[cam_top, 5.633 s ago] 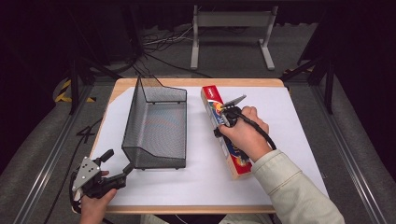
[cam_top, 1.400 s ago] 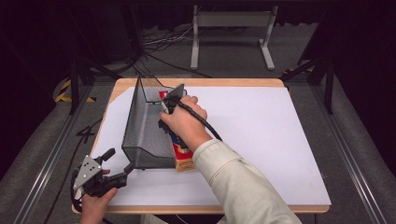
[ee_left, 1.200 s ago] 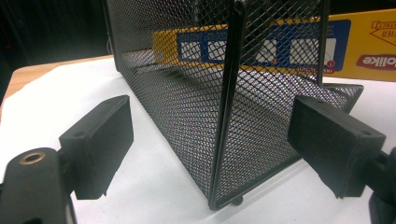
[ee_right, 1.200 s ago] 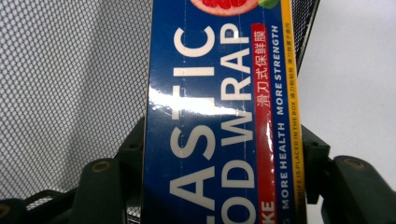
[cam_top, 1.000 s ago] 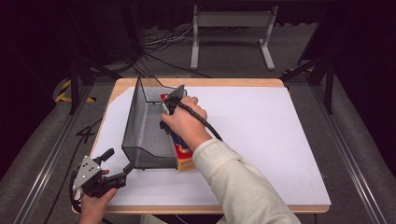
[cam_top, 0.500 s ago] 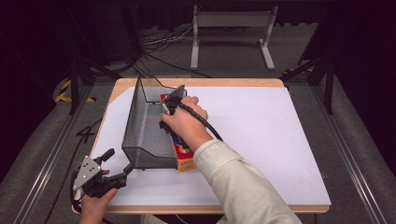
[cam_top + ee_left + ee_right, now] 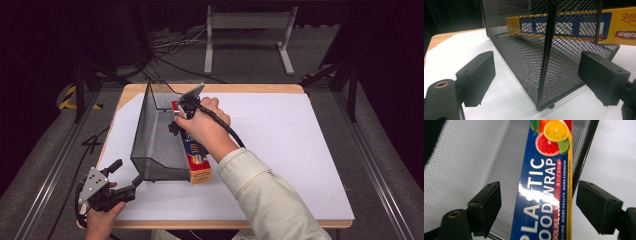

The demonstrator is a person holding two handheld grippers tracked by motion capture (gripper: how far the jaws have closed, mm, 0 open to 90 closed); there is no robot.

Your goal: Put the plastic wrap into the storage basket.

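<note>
Glossy cardboard wrap box (image 7: 196, 156) moved into black mesh tray (image 7: 155, 150); right gripper (image 7: 181, 116), left gripper (image 7: 127, 176) jaws apart.

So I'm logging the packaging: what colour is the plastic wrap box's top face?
Mostly dark blue, with white lettering and citrus slices on the plastic wrap box; clearest in the right gripper view.

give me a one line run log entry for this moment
right claw: open, over plastic wrap box | box: in mesh tray, near end sticking out | left claw: open, straddling tray corner
</note>
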